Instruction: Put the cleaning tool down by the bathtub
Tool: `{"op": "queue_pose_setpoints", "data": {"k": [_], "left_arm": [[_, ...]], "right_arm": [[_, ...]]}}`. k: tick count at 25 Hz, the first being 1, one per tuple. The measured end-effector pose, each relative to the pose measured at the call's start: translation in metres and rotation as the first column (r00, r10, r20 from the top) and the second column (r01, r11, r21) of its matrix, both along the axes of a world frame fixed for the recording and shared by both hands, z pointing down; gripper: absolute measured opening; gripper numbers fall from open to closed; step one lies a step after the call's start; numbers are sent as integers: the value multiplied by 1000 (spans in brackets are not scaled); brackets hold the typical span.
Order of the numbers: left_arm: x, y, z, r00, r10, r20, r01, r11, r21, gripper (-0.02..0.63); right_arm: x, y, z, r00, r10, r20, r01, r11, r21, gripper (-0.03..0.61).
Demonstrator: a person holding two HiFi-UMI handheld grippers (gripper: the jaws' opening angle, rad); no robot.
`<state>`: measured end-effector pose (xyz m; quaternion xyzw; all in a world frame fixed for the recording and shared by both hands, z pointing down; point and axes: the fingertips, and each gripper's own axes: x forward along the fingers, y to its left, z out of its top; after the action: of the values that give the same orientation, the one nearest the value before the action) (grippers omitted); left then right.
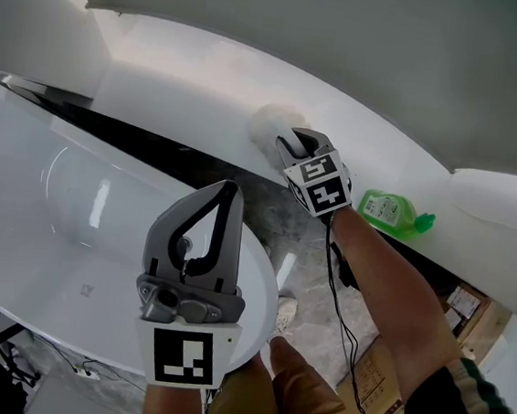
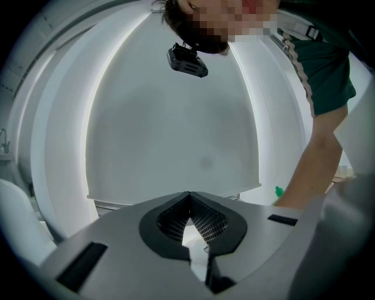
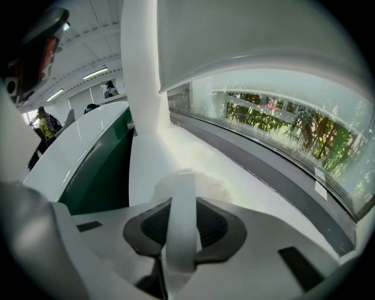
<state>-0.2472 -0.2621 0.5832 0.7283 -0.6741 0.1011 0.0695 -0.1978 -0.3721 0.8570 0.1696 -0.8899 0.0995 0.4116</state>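
The cleaning tool is a round, fluffy white pad (image 1: 269, 123) with a white strap handle (image 3: 181, 217). The pad rests on the white ledge (image 1: 180, 78) behind the bathtub (image 1: 63, 227). My right gripper (image 1: 292, 146) points down at the ledge and is shut on the strap, which runs up between its dark pads (image 3: 214, 225). My left gripper (image 1: 231, 189) hangs over the tub's near rim, shut with nothing in it. In the left gripper view its jaws (image 2: 188, 196) meet at the tip.
A green bottle (image 1: 391, 212) lies on the ledge just right of my right forearm. Cardboard boxes (image 1: 384, 389) stand on the marble floor (image 1: 313, 253) at the lower right, and a black cable hangs from the right gripper. A white pillar (image 3: 140, 70) rises from the ledge.
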Motion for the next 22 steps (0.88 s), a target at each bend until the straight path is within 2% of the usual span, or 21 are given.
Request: {"op": "queue_pose_setpoints", "data": {"k": [12,16,22], "left_arm": [[6,1,4,1000,18,0,-18,1000,-9,6],[6,0,2,1000,22,5,-22,1000,-6,6],[6,2,3,1000,15,11,-15,1000,-8,6]], "right_arm": [[-3,5,-2,1000,-20,20,21,1000,-19,106],[-8,13,-4,998,-53,46,55,998,-40,184],[-9,10,-24,988,-89,126,79,993,86,207]]}}
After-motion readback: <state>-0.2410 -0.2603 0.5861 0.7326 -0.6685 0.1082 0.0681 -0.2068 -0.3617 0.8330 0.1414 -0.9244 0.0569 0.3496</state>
